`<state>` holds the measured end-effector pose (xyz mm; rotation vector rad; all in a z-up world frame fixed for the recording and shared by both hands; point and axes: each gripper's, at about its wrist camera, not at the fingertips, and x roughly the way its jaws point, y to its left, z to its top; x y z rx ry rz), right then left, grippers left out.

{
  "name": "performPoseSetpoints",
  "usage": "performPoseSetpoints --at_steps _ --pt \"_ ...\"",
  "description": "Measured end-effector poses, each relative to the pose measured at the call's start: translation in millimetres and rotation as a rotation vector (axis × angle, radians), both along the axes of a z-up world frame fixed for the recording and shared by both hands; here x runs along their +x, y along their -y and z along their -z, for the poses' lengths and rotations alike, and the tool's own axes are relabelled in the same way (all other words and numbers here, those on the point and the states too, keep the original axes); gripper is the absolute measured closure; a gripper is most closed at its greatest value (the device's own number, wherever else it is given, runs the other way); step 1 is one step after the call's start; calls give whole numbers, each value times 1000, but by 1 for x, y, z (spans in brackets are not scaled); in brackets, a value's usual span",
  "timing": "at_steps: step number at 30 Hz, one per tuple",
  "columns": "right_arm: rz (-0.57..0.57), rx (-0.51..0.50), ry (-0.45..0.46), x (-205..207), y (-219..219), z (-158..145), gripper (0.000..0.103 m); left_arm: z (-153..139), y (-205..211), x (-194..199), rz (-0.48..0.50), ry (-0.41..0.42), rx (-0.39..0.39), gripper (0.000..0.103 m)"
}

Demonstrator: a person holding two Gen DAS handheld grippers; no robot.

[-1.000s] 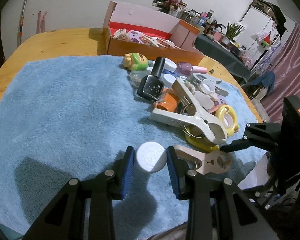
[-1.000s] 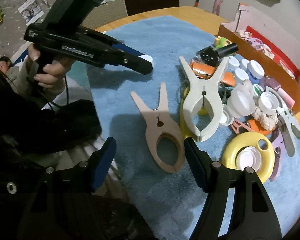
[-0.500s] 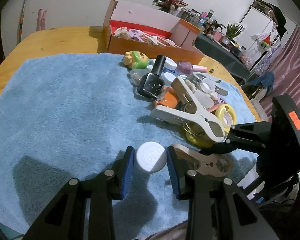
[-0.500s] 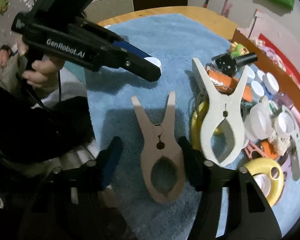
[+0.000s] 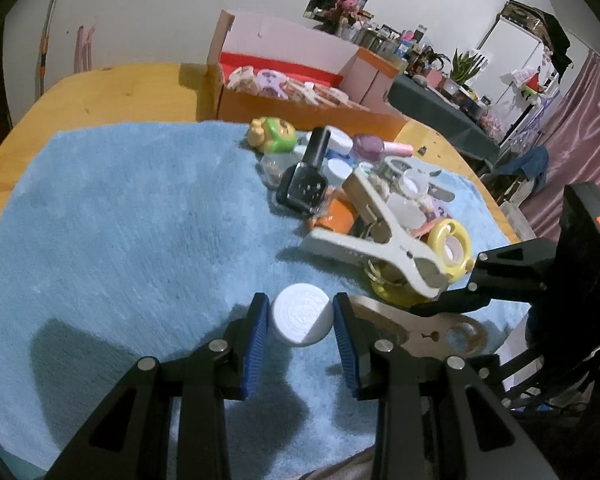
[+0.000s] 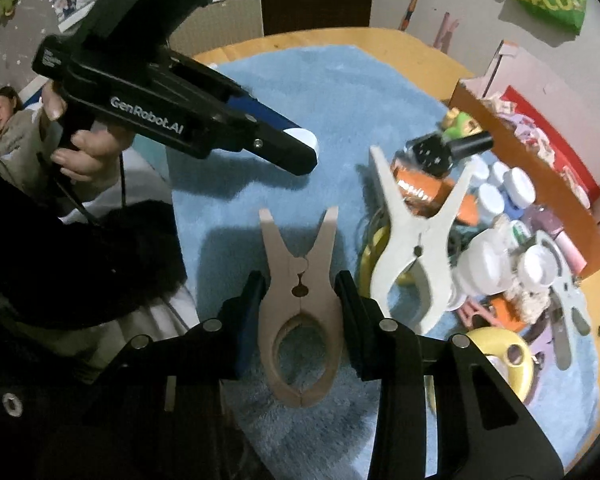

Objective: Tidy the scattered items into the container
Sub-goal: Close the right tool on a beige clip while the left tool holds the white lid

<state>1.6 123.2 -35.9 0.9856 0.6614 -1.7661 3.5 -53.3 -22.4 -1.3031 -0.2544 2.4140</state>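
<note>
A white round cap (image 5: 302, 314) sits just above the blue towel (image 5: 119, 220), and my left gripper (image 5: 300, 304) is shut on it, blue pads against both sides. In the right wrist view the same left gripper (image 6: 295, 160) hovers over the towel with the cap (image 6: 307, 138) at its tip. My right gripper (image 6: 300, 284) is closing on a tan wooden clip (image 6: 283, 276) lying flat, and its pads touch both of the clip's sides. The left wrist view shows the clip (image 5: 432, 330) under the right gripper (image 5: 428, 312). The orange cardboard box (image 5: 300, 110) stands at the towel's far edge with several items inside.
A pile lies between the grippers and the box: a large white clip (image 6: 416, 236), a black nail polish bottle (image 5: 304, 188), a yellow ring (image 5: 450, 246), small white jars (image 6: 518, 186) and a green toy (image 5: 273, 136). A person's hand (image 6: 87, 152) holds the left gripper.
My right gripper's jaws have narrowed from wide apart until they touch the tan clip, and it has shifted to centre on it. The left gripper and its cap have stayed put.
</note>
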Motion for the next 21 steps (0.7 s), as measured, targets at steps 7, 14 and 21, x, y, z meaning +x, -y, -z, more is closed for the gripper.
performPoseSetpoints --at_steps 7,14,21 --pt "24 -22 -38 -9 -6 -19 69 -20 3 -10 1 -40 0 68" --pt "12 -2 -55 -8 -2 -24 69 -22 4 -11 13 -42 10 68" --pt "-7 71 -18 0 2 1 69 -19 3 -9 14 -31 18 68"
